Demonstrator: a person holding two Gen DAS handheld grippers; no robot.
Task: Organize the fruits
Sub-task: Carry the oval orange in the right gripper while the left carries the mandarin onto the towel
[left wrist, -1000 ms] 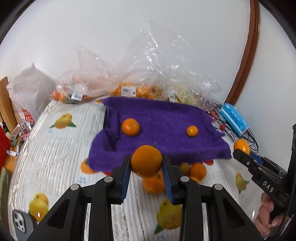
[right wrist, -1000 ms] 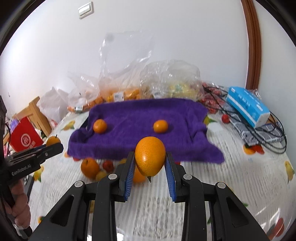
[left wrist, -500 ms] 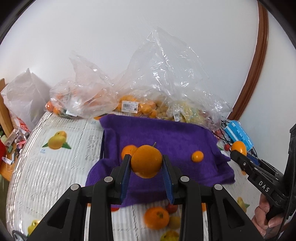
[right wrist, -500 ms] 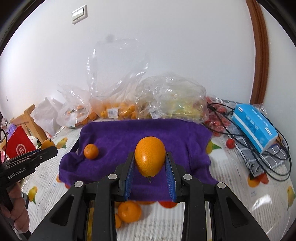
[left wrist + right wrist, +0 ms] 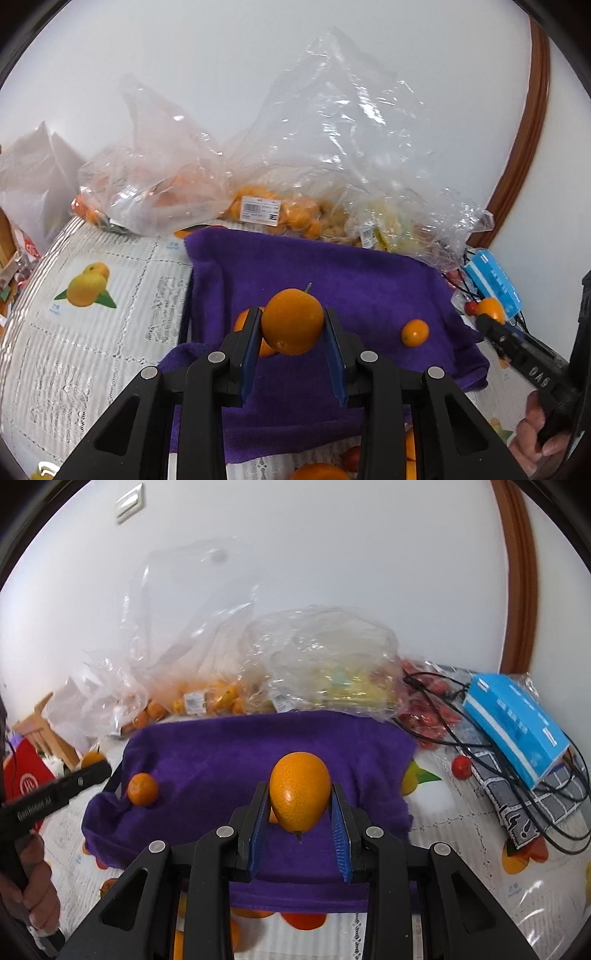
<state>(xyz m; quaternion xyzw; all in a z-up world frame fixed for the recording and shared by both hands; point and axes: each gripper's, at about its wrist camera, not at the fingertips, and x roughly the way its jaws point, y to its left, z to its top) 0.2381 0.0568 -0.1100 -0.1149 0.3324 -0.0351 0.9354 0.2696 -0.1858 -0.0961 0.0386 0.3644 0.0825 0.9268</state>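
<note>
Purple towel (image 5: 354, 280) nearer — bagged oranges (image 5: 273, 210) behind.

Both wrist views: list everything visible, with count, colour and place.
towel: one, purple, mid-table.
loose oranges: two, orange, on towel.
held oranges: two, orange, one in left jaws, one in right jaws.
fruit bags: several, clear, behind towel.
box: one, blue, right of towel.
cables: black, by box.
small red fruit: one, near cables.
tablecloth: white, fruit print.
left gripper: black, shut on orange.
right gripper: black, shut on orange.
</note>
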